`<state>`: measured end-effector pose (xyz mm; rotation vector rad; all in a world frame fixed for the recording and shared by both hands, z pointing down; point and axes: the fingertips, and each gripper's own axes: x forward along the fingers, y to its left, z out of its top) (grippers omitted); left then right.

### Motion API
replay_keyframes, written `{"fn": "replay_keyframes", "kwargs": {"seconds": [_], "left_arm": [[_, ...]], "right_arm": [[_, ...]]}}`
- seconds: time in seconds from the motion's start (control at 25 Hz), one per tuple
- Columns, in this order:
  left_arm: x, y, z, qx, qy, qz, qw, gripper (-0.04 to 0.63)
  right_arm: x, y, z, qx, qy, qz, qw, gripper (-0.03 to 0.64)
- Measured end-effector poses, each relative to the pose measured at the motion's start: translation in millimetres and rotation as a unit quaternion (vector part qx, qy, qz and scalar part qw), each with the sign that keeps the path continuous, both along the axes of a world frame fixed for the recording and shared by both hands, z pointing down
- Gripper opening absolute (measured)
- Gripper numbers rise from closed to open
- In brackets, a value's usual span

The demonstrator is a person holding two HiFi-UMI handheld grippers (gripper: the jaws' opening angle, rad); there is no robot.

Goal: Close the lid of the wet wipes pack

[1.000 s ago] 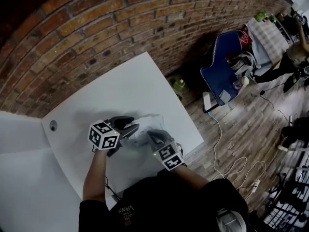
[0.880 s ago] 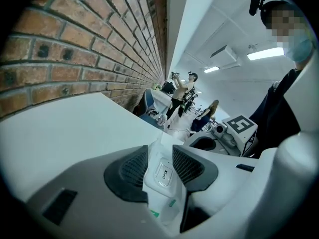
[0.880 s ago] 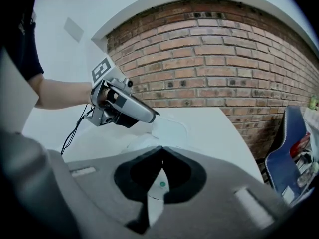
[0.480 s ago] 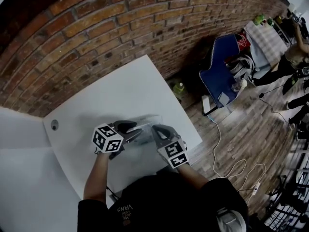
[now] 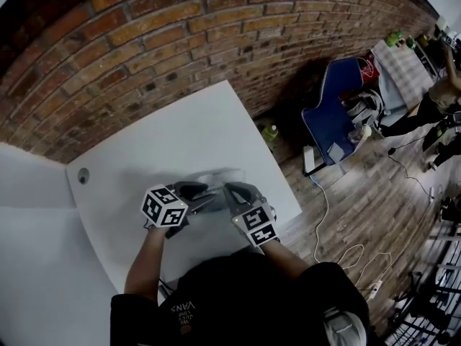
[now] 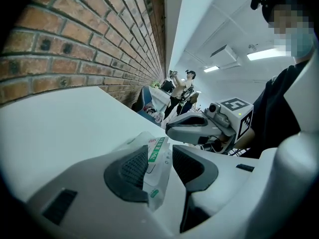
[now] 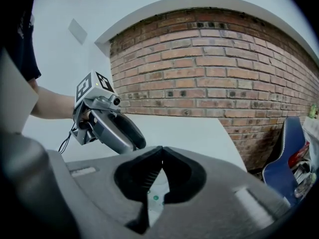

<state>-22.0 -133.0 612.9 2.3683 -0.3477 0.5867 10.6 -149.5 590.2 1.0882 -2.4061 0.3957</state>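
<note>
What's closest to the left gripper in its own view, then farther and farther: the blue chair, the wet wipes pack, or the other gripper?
1. wet wipes pack, standing between the left gripper's jaws.
2. right gripper, just beyond the pack, a bit to the right.
3. blue chair, far off, along the brick wall.

**brickwall_fan:** anything actually readable in these?

**wipes4life:** barely. In the left gripper view the wet wipes pack (image 6: 155,158) has a green strip with "75%" on it. The small red mark above that and the rest of the print are too tiny. In the head view, down at 6 o'clock, the black shirt (image 5: 187,311) says "VANS", seen upside down.
</note>
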Motion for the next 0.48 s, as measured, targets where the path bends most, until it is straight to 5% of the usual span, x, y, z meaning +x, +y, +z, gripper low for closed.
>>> {"fn": "replay_keyframes", "kwargs": {"seconds": [0.48], "left_arm": [[-10,6,7,0.015,-0.006,-0.043,0.9989,0.158]], "right_arm": [[-18,10,23,-0.02,0.027,-0.034,0.999,-0.002]]}}
